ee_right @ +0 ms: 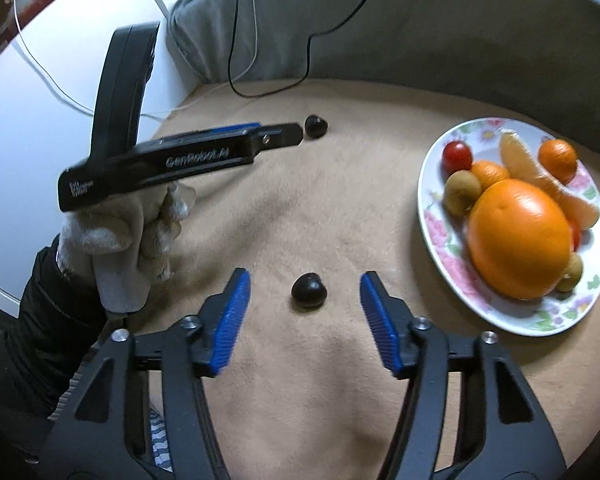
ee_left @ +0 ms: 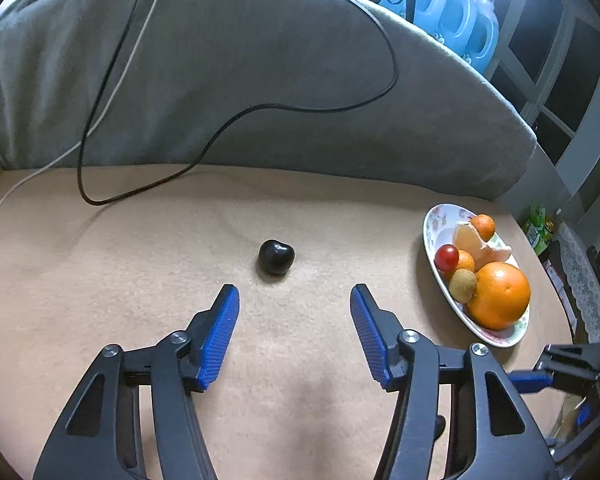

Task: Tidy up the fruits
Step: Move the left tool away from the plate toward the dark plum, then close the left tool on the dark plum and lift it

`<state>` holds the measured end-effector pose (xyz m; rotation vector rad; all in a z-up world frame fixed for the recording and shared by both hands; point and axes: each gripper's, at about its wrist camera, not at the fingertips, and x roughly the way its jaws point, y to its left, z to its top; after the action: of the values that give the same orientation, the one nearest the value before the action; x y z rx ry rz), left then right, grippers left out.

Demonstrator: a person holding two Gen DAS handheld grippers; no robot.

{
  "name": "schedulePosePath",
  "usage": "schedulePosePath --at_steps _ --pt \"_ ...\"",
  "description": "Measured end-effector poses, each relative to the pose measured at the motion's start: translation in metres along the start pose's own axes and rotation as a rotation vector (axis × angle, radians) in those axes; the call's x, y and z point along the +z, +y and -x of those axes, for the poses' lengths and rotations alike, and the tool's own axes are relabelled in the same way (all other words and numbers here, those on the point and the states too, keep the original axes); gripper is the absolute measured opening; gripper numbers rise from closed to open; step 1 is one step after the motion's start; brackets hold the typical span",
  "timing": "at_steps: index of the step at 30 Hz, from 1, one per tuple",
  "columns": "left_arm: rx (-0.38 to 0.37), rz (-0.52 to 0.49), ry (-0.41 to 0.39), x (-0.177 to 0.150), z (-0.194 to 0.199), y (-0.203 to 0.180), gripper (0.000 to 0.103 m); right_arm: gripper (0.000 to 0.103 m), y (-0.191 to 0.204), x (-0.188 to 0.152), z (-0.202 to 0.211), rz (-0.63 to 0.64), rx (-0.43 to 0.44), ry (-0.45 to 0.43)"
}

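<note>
1. Two dark, roundish fruits are sitting loose on the tan blanket (ee_left: 140, 300), which covers what looks like a sofa seat with a grey backrest (ee_left: 240, 80) behind it. Can't tell what kind of fruit they are, plum or big cherry maybe.
2. The left claw (ee_left: 295, 300) has its blue pads spread apart with nothing between them. The far dark fruit (ee_left: 276, 257) lies just past its fingertips, a bit left of centre, not touched.
3. From the right wrist view you see that same left claw from the side, held by a hand in a light glove (ee_right: 128, 232) with a dark sleeve, its tip right next to the far dark fruit (ee_right: 315, 126).
4. The right claw (ee_right: 305, 292) is also parted and not gripping. The near dark fruit (ee_right: 309, 292) sits on the blanket right between its two blue fingers (ee_right: 230, 320), gaps on both sides, so no contact yet.
5. The floral plate (ee_right: 440, 240) sits off to the right on the blanket, well apart from both loose fruits. It holds a big orange (ee_right: 518, 240), a peeled citrus segment (ee_right: 540, 180), small tangerines, a red cherry tomato (ee_right: 457, 157) and some brownish little round fruits.
6. A black cable (ee_left: 340, 108) and a white cable (ee_left: 112, 92) trail down the backrest onto the blanket.
7. Blue detergent jugs (ee_left: 456, 12) stand behind the backrest.
</note>
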<state>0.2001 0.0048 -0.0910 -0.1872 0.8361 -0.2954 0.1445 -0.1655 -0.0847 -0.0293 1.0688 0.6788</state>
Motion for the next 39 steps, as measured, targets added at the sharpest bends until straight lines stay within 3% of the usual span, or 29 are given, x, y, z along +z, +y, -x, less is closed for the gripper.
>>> schedulePosePath --at_steps 4,13,24,27,33,39 --pt "0.003 0.002 0.010 0.004 -0.009 0.003 0.053 0.050 0.002 0.000 -0.012 0.008 -0.006 0.029" --pt "0.005 -0.001 0.020 0.015 -0.024 0.008 0.049 0.043 -0.003 -0.002 -0.037 0.004 -0.034 0.080" --pt "0.024 0.000 0.040 0.019 -0.038 0.014 0.043 0.035 0.003 -0.001 -0.042 0.055 -0.082 0.088" --pt "0.030 -0.006 0.041 0.020 -0.040 0.014 0.041 0.028 0.008 -0.003 -0.041 0.068 -0.084 0.088" --pt "0.038 -0.008 0.041 0.023 -0.044 0.015 0.026 0.024 0.006 -0.005 -0.039 0.074 -0.082 0.086" --pt "0.036 -0.009 0.034 0.024 -0.042 0.018 0.023 0.024 0.004 -0.005 -0.036 0.063 -0.073 0.077"
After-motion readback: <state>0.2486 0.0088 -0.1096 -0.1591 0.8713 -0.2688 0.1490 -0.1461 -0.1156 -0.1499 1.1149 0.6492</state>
